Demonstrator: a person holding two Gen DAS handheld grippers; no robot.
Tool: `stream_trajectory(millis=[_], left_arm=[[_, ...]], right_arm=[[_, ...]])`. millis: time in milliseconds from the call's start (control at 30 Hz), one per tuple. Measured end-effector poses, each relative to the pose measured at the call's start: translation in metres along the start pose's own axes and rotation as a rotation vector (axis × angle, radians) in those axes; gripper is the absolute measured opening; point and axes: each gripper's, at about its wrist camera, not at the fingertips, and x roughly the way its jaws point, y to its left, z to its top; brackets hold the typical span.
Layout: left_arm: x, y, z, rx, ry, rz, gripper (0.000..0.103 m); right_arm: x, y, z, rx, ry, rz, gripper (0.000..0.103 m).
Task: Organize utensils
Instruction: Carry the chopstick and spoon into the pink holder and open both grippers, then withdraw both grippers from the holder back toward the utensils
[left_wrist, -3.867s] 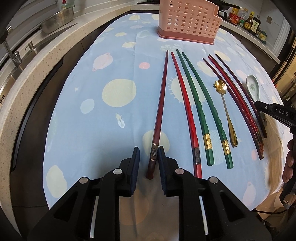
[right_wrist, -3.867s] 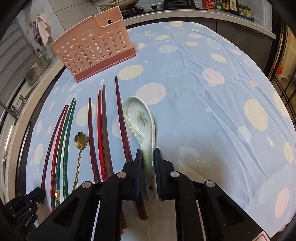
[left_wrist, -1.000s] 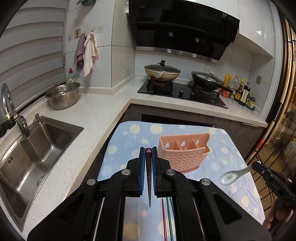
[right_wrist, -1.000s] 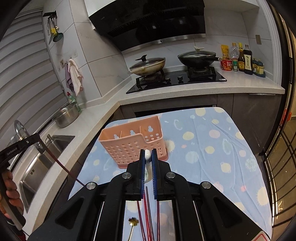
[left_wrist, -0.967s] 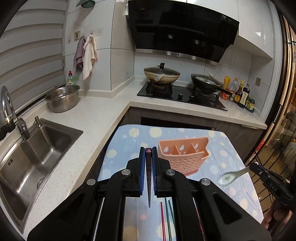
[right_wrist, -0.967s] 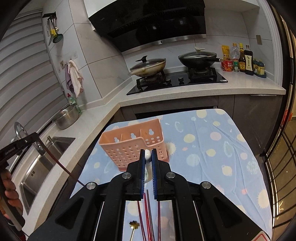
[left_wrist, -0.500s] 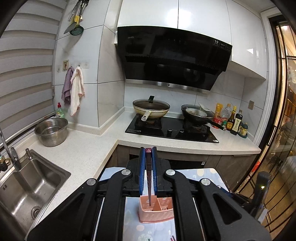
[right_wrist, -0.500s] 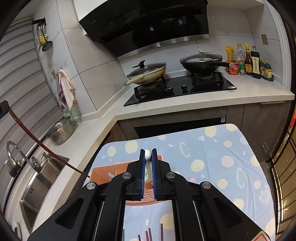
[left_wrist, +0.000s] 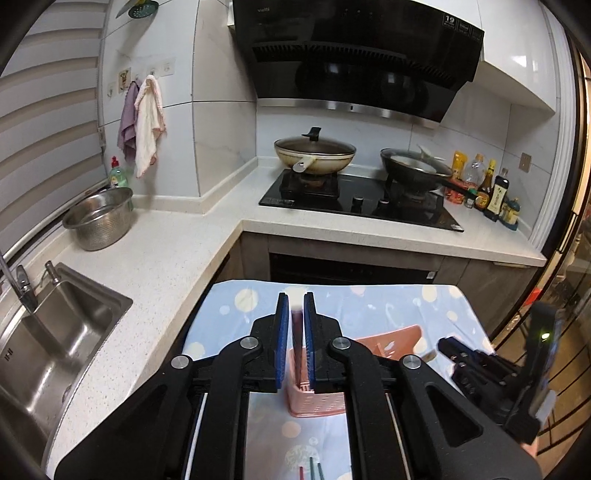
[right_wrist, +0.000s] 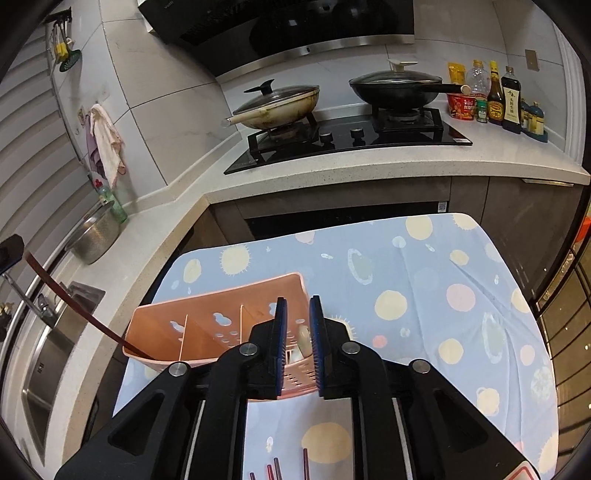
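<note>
A pink perforated utensil holder with three compartments stands on the blue dotted tablecloth. My left gripper is shut on a dark red chopstick held upright; in the right wrist view the chopstick slants down with its tip in the holder's left compartment. My right gripper is open above the holder's right compartment, and the white ceramic spoon stands in that compartment between the parted fingers. The holder also shows in the left wrist view.
Other chopsticks lie on the cloth in front of the holder. A sink and steel bowl are on the left counter. A stove with two pans and sauce bottles lie beyond the table.
Both grippers have come down over the holder. The chopstick tip went into the left compartment. My right gripper opened and let the spoon go into the right compartment.
</note>
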Motion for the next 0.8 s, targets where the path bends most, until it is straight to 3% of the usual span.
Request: stream_trajectory(millis=[33, 67, 100, 233, 300, 400, 467, 800], left_arm=[[-0.001, -0.001, -0.004, 0.008, -0.006, 0.022, 0.022], [-0.003, -0.001, -0.007, 0.015, -0.012, 0.035, 0.035], [-0.006, -0.002, -0.010, 0.020, -0.018, 0.044, 0.040], [-0.016, 0.000, -0.017, 0.026, -0.013, 0.046, 0.043], [-0.023, 0.002, -0.021, 0.020, -0.013, 0.044, 0.050], [-0.034, 0.003, -0.028, 0.028, -0.025, 0.057, 0.055], [-0.042, 0.003, -0.033, 0.031, -0.028, 0.060, 0.056], [-0.076, 0.006, -0.061, 0.024, -0.016, 0.058, 0.060]], right_arm=[[-0.004, 0.000, -0.001, 0.006, -0.009, 0.002, 0.025], [-0.008, -0.001, -0.002, 0.011, -0.016, 0.003, 0.028], [-0.012, -0.001, -0.004, 0.014, -0.021, 0.004, 0.028], [-0.031, 0.001, -0.010, 0.016, -0.033, 0.013, 0.028], [-0.042, 0.002, -0.014, 0.016, -0.037, 0.020, 0.028], [-0.060, 0.003, -0.023, 0.024, -0.047, 0.028, 0.037], [-0.072, 0.003, -0.030, 0.029, -0.055, 0.032, 0.041], [-0.120, 0.005, -0.072, 0.019, -0.059, 0.035, 0.041]])
